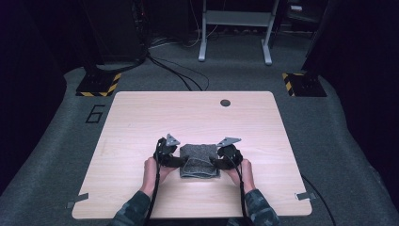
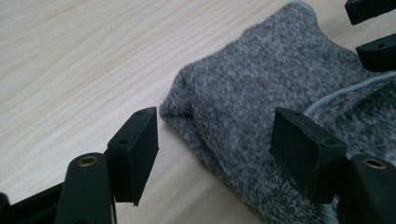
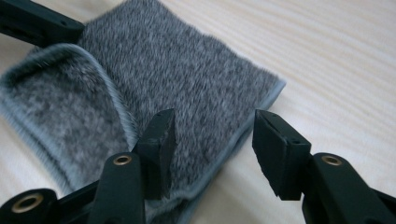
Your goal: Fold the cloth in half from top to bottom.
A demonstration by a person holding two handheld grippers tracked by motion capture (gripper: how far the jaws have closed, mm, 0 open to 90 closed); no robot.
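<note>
Grey folded cloth (image 1: pixel 199 160) lies flat, long axis front-to-back

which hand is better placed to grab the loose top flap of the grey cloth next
Right, probably. The right gripper has open jaws straddling the grey cloth's hemmed edge, beside the turned-up flap. The left gripper is open over the cloth's rounded folded side, farther from the flap.

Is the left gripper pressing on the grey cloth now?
Apart. In the left gripper view the left gripper has its jaws open, and the folded grey cloth lies between and beyond them with gaps to both pads.
</note>
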